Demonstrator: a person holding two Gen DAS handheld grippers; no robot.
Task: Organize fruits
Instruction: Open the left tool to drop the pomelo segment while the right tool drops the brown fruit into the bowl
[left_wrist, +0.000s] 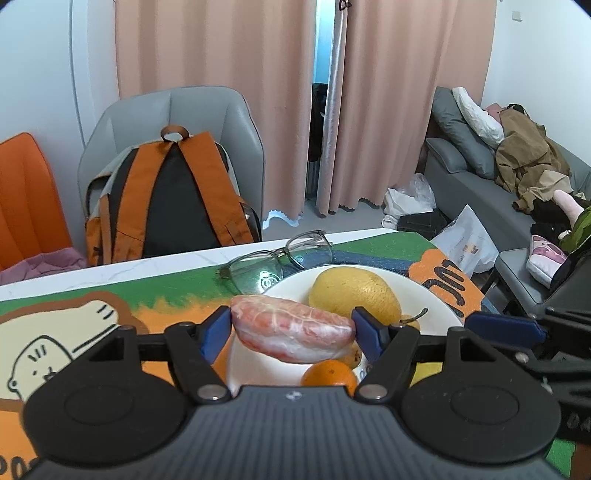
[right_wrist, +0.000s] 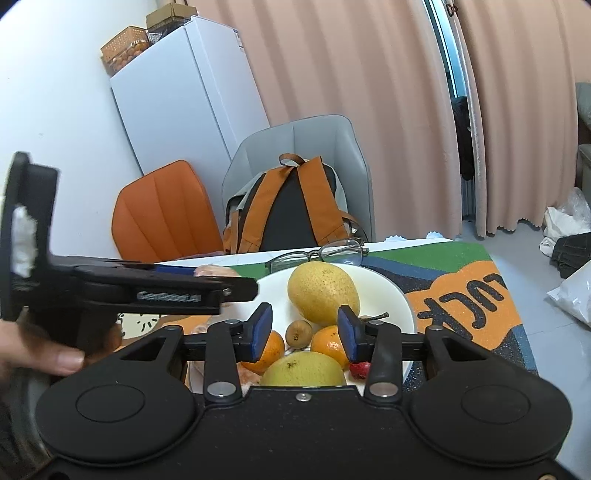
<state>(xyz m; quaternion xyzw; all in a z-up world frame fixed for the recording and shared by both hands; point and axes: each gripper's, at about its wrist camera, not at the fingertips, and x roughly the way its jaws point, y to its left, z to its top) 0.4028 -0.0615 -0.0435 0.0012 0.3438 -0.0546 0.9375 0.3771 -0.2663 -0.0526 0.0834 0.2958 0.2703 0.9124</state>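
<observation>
Two grippers hung over the white plate (right_wrist: 400, 299) on the counter (left_wrist: 110, 269). The left gripper (left_wrist: 291, 330) clenched its jaws on a peeled pomelo wedge (left_wrist: 291, 332) above the plate; the right gripper (right_wrist: 304, 332) held its jaws parted, empty, over the oranges (right_wrist: 327, 345).

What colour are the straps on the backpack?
Orange, on a black backpack; clearest in the left wrist view.

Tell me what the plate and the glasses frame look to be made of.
Plate: probably glazed ceramic, though melamine is possible; it is plain white, smooth and softly shiny. Glasses: seemingly translucent grey plastic frame with clear lenses that catch reflections.
</observation>
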